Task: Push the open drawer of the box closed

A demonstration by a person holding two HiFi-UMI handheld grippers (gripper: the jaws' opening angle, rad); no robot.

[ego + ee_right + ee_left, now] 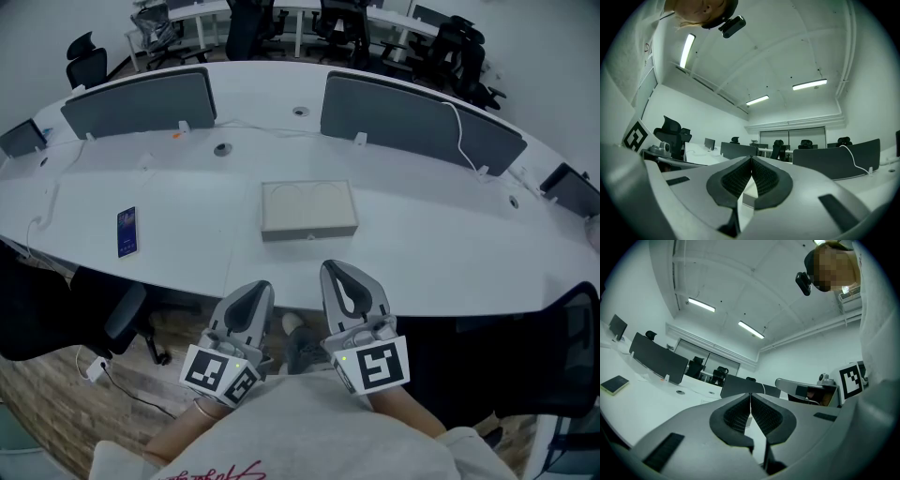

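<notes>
A flat beige box [308, 208] lies on the white table [187, 244], its front face toward me and flush with the body, so no drawer stands out. Both grippers hover at the near table edge, short of the box and apart from it. My left gripper [257, 288] is shut and empty; in the left gripper view [750, 395] its pads meet. My right gripper [335, 269] is likewise shut with nothing between its pads [751, 159]. Below those pads a corner of the box [749, 194] shows in the right gripper view.
A dark phone [127, 232] lies at the table's left. Two grey divider screens [141, 101] [417, 122] stand behind the box, with a white cable [459, 127] over the right one. Office chairs [122, 319] stand under and beyond the table.
</notes>
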